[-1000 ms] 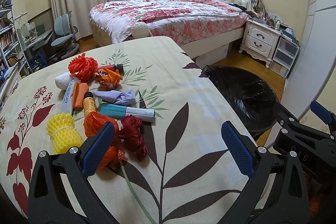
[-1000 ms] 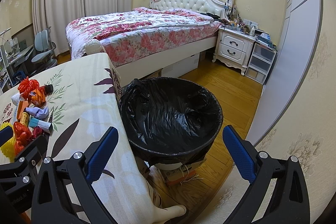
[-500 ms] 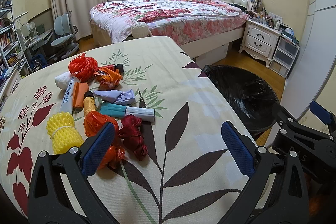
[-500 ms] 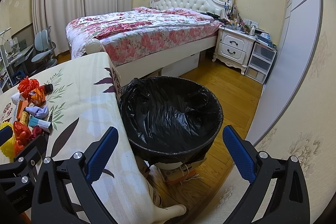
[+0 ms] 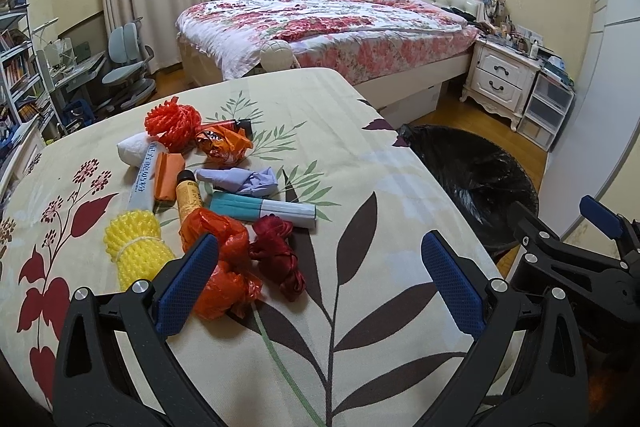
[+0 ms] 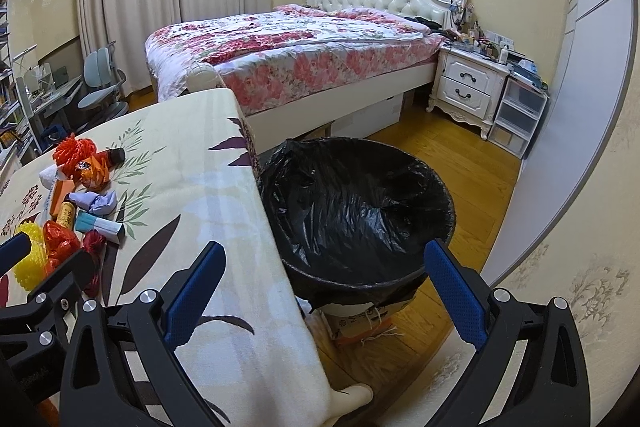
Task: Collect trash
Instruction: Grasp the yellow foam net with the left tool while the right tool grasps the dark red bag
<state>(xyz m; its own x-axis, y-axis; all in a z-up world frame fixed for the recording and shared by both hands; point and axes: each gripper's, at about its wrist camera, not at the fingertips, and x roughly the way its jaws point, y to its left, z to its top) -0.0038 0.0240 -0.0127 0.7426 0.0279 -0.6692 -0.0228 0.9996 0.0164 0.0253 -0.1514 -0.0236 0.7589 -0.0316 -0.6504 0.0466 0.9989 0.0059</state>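
Trash pile: it lies on the table (image 5: pixel 360 163) ahead and to the left of my left gripper (image 5: pixel 318 283), well to the left of my right gripper (image 6: pixel 326 291).
Nearest pieces: an orange plastic bag (image 5: pixel 218 267) sits partly behind my left gripper's left finger, touching a dark red bundle (image 5: pixel 278 259) on its right and near a yellow foam net (image 5: pixel 134 247) on its left.
Further out: a teal and white box (image 5: pixel 262 209), a crumpled lilac glove (image 5: pixel 244 181), a yellow tube (image 5: pixel 189 193) with a black cap, an orange box (image 5: pixel 168 177), an orange wrapper (image 5: pixel 222 145), a red foam net (image 5: pixel 172 121) and a white wad (image 5: pixel 134 149).
Writing: a long white box (image 5: pixel 144 177) carries blue characters I cannot read; the print on the yellow tube is too small.
Bin: a bin with a black liner (image 6: pixel 356 215) stands on the floor just past the table's right edge, straight ahead of my right gripper; I see nothing in it.
Left gripper: fingers spread wide, holding nothing.
Right gripper: fingers spread wide, holding nothing.
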